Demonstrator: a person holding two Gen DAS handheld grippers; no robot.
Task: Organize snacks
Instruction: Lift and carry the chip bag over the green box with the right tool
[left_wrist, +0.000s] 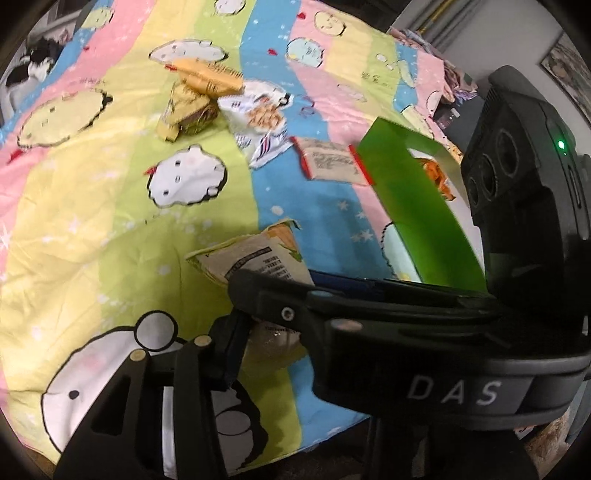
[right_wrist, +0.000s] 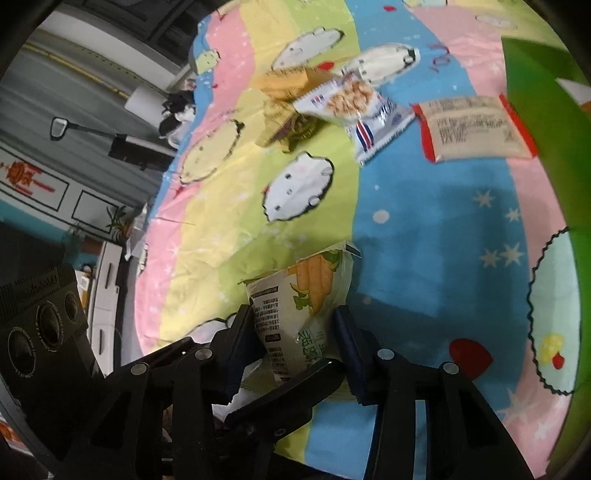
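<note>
Pastel-striped cartoon bedsheet (right_wrist: 229, 206); green box (left_wrist: 410, 206); white, corn-printed packet (right_wrist: 314, 295); red-edged beige packet (right_wrist: 472, 127).

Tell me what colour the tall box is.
Bright green box, clearest in the left wrist view.

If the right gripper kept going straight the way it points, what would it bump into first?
The right gripper already has the white corn snack packet between its fingers, so that's first. Past it, probably just the cartoon bedsheet.
</note>
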